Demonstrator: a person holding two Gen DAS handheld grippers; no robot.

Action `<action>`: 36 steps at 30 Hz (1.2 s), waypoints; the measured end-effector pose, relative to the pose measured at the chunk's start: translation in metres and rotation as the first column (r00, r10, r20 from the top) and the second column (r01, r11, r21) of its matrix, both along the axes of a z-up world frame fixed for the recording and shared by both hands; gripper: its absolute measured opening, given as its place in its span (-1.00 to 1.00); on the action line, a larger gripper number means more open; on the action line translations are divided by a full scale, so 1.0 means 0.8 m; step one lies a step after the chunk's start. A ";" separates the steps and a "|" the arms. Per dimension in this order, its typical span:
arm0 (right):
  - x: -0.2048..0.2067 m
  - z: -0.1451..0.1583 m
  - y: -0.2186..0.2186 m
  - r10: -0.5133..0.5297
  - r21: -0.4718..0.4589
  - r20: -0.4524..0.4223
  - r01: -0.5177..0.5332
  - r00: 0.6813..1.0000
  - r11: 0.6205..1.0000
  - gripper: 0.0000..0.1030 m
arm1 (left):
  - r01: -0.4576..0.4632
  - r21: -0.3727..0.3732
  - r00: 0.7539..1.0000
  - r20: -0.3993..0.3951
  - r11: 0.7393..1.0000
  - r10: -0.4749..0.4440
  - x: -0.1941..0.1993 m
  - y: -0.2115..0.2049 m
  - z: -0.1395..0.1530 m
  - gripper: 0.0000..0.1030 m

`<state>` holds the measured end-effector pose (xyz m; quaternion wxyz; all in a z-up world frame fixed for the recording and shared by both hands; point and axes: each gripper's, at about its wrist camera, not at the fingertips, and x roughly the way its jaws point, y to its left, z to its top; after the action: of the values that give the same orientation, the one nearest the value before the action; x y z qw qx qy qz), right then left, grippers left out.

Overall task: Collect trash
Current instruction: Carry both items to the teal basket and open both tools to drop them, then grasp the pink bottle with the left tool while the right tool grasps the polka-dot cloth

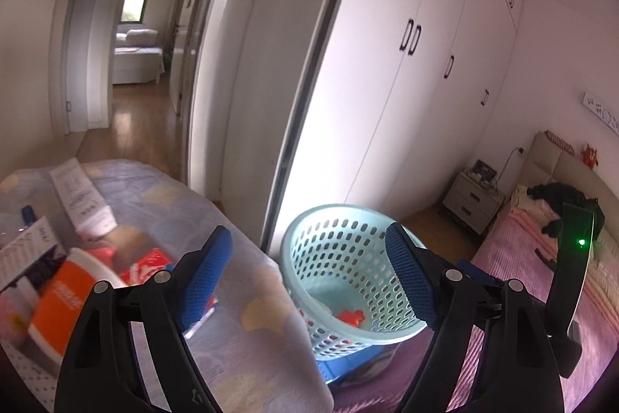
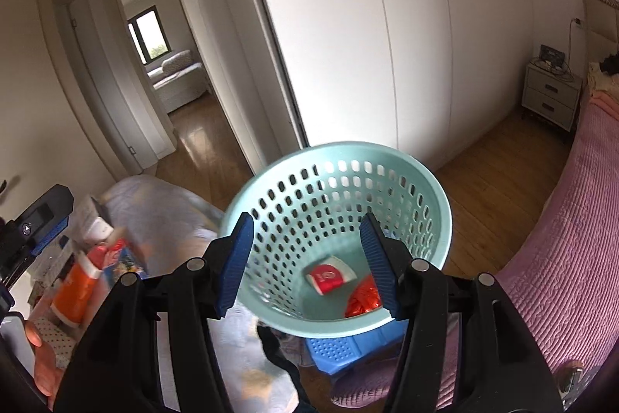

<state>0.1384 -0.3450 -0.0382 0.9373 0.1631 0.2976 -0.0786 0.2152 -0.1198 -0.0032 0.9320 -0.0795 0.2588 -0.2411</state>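
Note:
A light-blue perforated basket (image 2: 340, 219) stands on a blue stool (image 2: 340, 347) between a covered table and a pink bed. It holds a red-and-white wrapper (image 2: 329, 275) and a crumpled red wrapper (image 2: 361, 299). My right gripper (image 2: 309, 266) is open and empty just above the basket's near rim. My left gripper (image 1: 309, 277) is open and empty, over the table edge left of the basket (image 1: 348, 277). Trash lies on the table: an orange-and-white tube (image 1: 62, 293), a red packet (image 1: 147, 268) and a white box (image 1: 83, 200).
The table wears a pale blue patterned cloth (image 1: 247, 316). A pink bed (image 2: 561, 258) lies to the right, with a nightstand (image 2: 551, 97) beyond it. White wardrobes (image 2: 387, 26) line the wall behind the basket. An open doorway (image 1: 135, 64) leads to a hallway.

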 end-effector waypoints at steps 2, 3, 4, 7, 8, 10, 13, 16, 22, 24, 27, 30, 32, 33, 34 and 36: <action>-0.008 0.012 0.016 0.031 -0.005 0.023 -0.030 0.999 1.000 0.05 | -0.021 -0.017 1.000 0.018 1.000 0.021 -0.015 0.023 0.011 0.54; -0.012 0.018 0.026 0.049 -0.009 0.035 -0.049 0.998 0.999 0.05 | -0.029 -0.019 0.999 0.023 0.999 0.030 -0.021 0.029 0.015 0.54; -0.015 0.023 0.035 0.069 -0.014 0.046 -0.069 0.997 0.998 0.05 | -0.039 -0.021 0.999 0.029 0.999 0.040 -0.027 0.039 0.019 0.54; -0.023 0.037 0.073 0.138 -0.029 0.073 -0.136 0.988 0.990 0.05 | -0.092 -0.029 0.994 0.048 0.995 0.093 -0.052 0.083 0.028 0.54; -0.025 0.039 0.084 0.161 -0.032 0.080 -0.158 0.984 0.987 0.07 | -0.105 -0.030 0.993 0.050 0.994 0.106 -0.056 0.093 0.031 0.54; -0.027 0.045 0.108 0.205 -0.040 0.091 -0.203 0.974 0.978 0.10 | -0.146 -0.030 0.988 0.052 0.989 0.147 -0.067 0.123 0.033 0.54; -0.033 0.047 0.149 0.293 -0.046 0.103 -0.289 0.951 0.956 0.10 | -0.231 -0.028 0.971 0.051 0.973 0.232 -0.090 0.184 0.031 0.54; -0.034 0.044 0.199 0.381 -0.053 0.104 -0.378 0.919 0.924 0.11 | -0.296 -0.022 0.955 0.025 0.955 0.296 -0.105 0.235 0.022 0.54; -0.038 0.028 0.286 0.531 -0.059 0.083 -0.527 0.844 0.848 0.11 | -0.426 -0.018 0.903 -0.057 0.904 0.425 -0.128 0.341 -0.009 0.54; -0.040 0.019 0.317 0.583 -0.049 0.068 -0.581 0.809 0.812 0.11 | -0.455 -0.010 0.888 -0.085 0.891 0.452 -0.133 0.371 -0.020 0.54; -0.038 0.004 0.357 0.655 -0.031 0.027 -0.654 0.755 0.756 0.11 | -0.468 -0.010 0.878 -0.122 0.883 0.464 -0.130 0.398 -0.031 0.51; -0.033 -0.013 0.395 0.698 -0.029 -0.011 -0.698 0.716 0.716 0.11 | -0.451 -0.013 0.884 -0.147 0.892 0.445 -0.125 0.414 -0.044 0.51; -0.028 -0.025 0.410 0.713 -0.031 -0.038 -0.714 0.700 0.700 0.11 | -0.430 -0.005 0.893 -0.148 0.903 0.424 -0.119 0.411 -0.048 0.46; -0.025 -0.031 0.420 0.722 -0.030 -0.052 -0.723 0.690 0.690 0.10 | -0.417 -0.003 0.899 -0.152 0.909 0.411 -0.115 0.409 -0.050 0.43; -0.026 -0.034 0.424 0.727 -0.029 -0.060 -0.729 0.684 0.684 0.10 | -0.406 -0.001 0.903 -0.158 0.914 0.400 -0.112 0.406 -0.053 0.42; -0.022 -0.045 0.435 0.736 -0.030 -0.082 -0.740 0.672 0.672 0.10 | -0.386 0.001 0.909 -0.171 0.922 0.381 -0.103 0.402 -0.057 0.41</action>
<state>0.1208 0.0032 -0.0739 0.8837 -0.0019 0.3652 0.2926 0.1330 0.2015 -0.0491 0.9345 -0.1641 0.3119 -0.0501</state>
